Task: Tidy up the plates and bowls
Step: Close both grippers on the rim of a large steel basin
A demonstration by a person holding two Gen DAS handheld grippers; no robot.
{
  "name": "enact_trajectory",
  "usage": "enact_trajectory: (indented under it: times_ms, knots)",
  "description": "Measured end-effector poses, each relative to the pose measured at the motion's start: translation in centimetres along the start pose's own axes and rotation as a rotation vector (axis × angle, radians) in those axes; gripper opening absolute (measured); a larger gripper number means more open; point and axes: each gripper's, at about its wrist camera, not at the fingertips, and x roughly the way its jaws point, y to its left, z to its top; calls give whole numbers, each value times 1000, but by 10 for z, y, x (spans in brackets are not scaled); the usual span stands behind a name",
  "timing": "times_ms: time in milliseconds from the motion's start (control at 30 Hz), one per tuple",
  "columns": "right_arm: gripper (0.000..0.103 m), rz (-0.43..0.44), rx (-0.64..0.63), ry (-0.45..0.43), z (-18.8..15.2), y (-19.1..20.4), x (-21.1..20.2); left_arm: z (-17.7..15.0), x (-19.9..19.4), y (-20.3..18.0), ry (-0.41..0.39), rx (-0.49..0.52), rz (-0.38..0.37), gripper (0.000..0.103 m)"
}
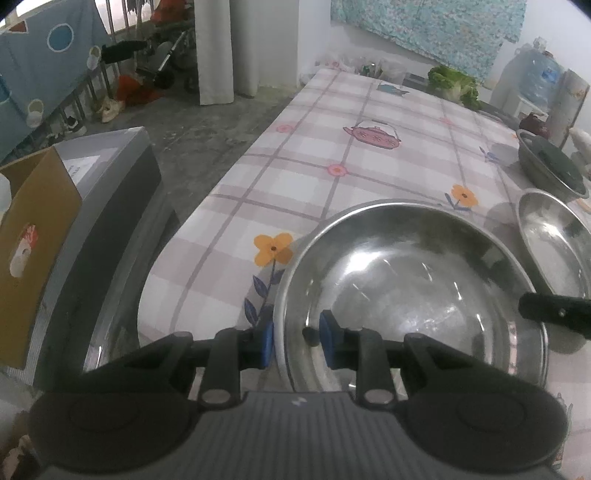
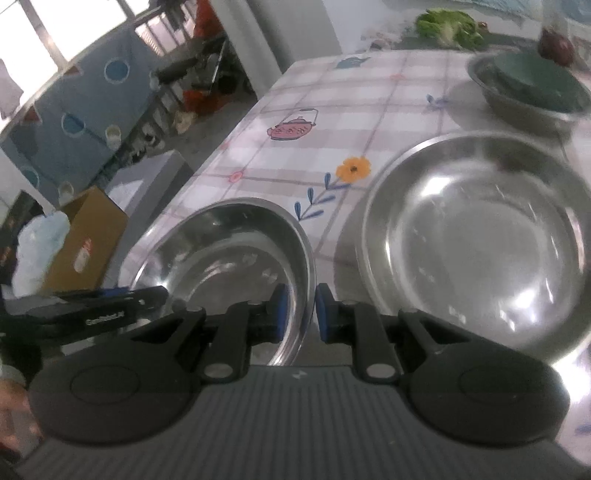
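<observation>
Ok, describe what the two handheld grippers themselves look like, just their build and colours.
Both match: the left gripper and right gripper each have a grey ribbed body, two round black discs, black linkage arms with silver pivot pins, and blue pads on the fingers. White lettering runs along the left gripper's side in the right wrist view.

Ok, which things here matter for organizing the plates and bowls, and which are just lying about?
For the job: held bowl, second bowl, far bowl with a green dish in it.
Lying about: lettuce, box, water jug.
</observation>
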Motion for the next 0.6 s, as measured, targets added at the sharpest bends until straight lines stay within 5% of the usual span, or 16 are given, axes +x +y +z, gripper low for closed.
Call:
enact_trajectory:
  times_ms: [600]
  knots:
    - [15, 14, 109, -47, -23, -29, -22, -16, -11, -29, -4, -11, 26, 27]
